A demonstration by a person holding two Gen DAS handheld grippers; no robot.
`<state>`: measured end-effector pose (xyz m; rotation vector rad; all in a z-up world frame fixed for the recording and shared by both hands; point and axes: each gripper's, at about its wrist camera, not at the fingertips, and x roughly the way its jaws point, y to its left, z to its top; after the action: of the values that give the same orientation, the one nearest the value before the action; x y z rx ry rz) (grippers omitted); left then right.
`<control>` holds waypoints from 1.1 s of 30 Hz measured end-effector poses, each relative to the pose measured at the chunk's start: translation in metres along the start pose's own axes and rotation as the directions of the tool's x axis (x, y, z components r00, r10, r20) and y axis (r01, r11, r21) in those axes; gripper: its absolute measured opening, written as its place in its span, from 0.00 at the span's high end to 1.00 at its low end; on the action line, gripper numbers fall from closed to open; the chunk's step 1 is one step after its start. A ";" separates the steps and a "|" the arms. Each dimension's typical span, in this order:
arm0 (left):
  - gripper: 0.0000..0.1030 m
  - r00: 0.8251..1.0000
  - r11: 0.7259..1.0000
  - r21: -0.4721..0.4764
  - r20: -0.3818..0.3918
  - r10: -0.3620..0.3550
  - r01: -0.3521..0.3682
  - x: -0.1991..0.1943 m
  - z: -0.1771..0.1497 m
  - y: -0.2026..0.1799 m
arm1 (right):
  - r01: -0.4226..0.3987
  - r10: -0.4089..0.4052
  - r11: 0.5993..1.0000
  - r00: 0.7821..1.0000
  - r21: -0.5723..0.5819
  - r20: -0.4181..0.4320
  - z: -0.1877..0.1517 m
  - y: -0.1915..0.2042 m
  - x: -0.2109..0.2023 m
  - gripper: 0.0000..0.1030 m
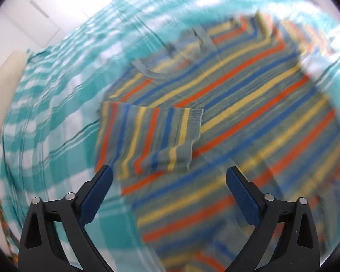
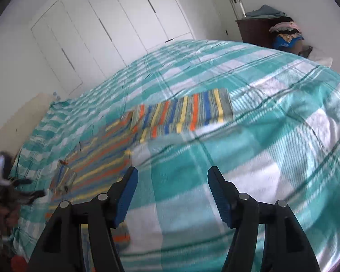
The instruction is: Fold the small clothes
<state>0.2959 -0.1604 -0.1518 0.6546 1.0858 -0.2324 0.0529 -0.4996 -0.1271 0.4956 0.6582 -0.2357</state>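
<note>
White wardrobe doors (image 2: 106,29) behind teal-checked bed (image 2: 272,104) (daylit)

No words, labels, brand marks, numbers or signs can be read in either view; the striped sweater (image 1: 226,104), the checked bedcover (image 2: 260,136) and the white cupboard doors (image 2: 106,27) carry no legible writing.

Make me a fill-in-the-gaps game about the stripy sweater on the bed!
1. The striped sweater lies on a teal and white ____ bedspread.
2. One sleeve is folded ____ the sweater's body.
3. Both the left gripper and right gripper are ____ and hold nothing.

Missing words: checked; over; open
</note>
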 end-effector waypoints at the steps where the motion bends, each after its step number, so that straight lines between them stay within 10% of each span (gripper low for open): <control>1: 0.15 1.000 1.000 0.011 -0.025 0.014 -0.014 0.017 0.005 -0.005 | 0.009 -0.009 1.000 1.000 -0.017 0.002 -0.002 0.000 -0.001 0.38; 5: 0.26 0.995 1.000 0.005 -0.101 0.022 -0.021 0.060 0.011 -0.008 | 0.046 -0.047 0.998 0.999 -0.044 -0.001 0.002 -0.004 0.011 0.38; 6: 0.48 0.995 1.000 -0.002 -0.097 0.005 -0.006 0.062 0.009 -0.006 | 0.048 -0.048 0.998 0.999 -0.043 -0.003 0.004 -0.004 0.014 0.38; 7: 0.91 0.995 1.000 -0.017 -0.093 -0.025 0.023 0.062 0.008 -0.003 | 0.048 -0.048 0.998 0.999 -0.046 -0.004 0.003 -0.002 0.015 0.38; 12: 0.95 0.994 0.963 -0.249 -0.004 -0.110 0.106 0.033 0.000 0.073 | 0.053 -0.054 0.995 0.998 -0.089 -0.010 0.001 0.006 0.023 0.38; 16: 0.96 0.996 0.775 -0.625 0.050 -0.080 0.094 0.019 -0.052 0.216 | 0.063 -0.064 0.994 0.998 -0.084 -0.008 0.000 0.004 0.023 0.38; 21: 0.96 0.997 0.608 -0.793 -0.068 -0.038 -0.031 0.052 -0.132 0.295 | 0.075 -0.078 0.994 0.996 -0.085 -0.032 -0.002 0.005 0.033 0.38; 33: 0.96 0.986 0.526 -0.848 -0.137 -0.100 -0.064 0.091 -0.191 0.288 | 0.113 -0.124 0.985 0.989 -0.129 -0.080 -0.011 0.011 0.052 0.38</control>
<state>0.3347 0.1935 -0.1801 -0.2566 1.2082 0.3638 0.0908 -0.4873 -0.1640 0.3494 0.7840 -0.2850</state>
